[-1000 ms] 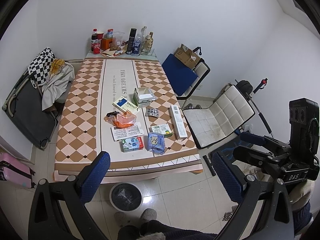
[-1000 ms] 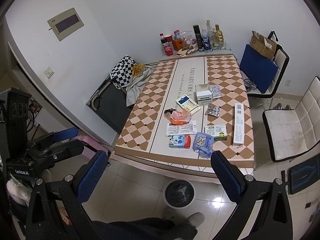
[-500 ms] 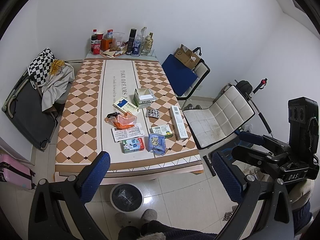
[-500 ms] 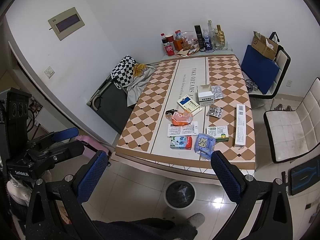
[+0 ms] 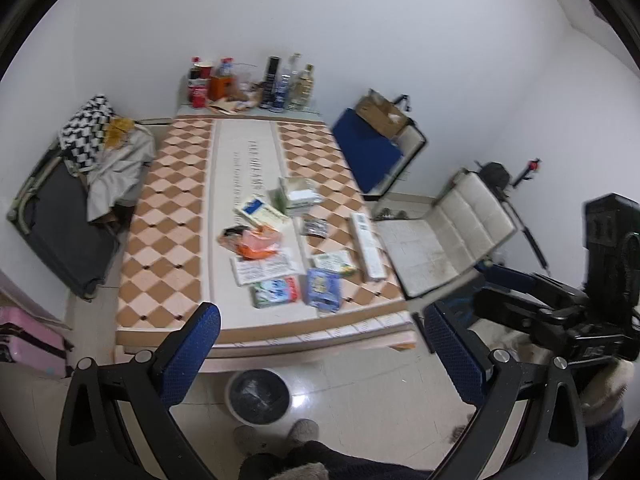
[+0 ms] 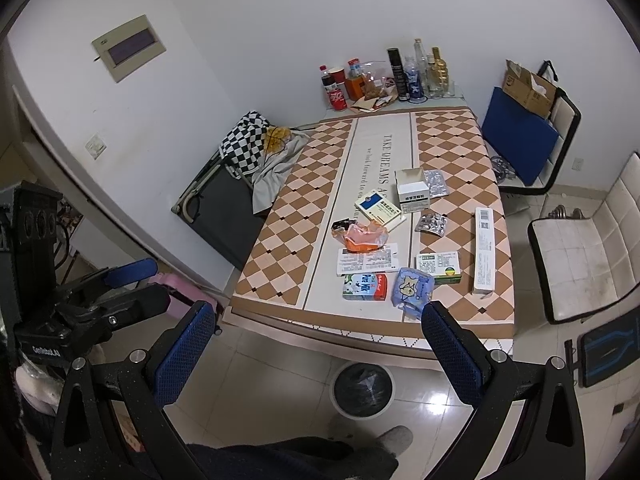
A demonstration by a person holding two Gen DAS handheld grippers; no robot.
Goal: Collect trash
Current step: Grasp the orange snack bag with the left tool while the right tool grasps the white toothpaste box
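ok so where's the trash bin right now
The trash bin stands on the floor just in front of the table's near edge, low and central in both views, below the blue pouch.

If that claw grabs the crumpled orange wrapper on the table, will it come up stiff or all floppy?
Probably floppy: the orange wrapper lies crumpled and creased, so it should fold between the fingers. It looks thin and empty, so likely very light. A push might simply skid it across the smooth tablecloth.

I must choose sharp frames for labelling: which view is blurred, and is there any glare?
Left wrist view: motion-blurred, box text unreadable, glare on the floor beside the bin. Right wrist view: sharp, tablecloth lettering readable, floor glare right of the bin.
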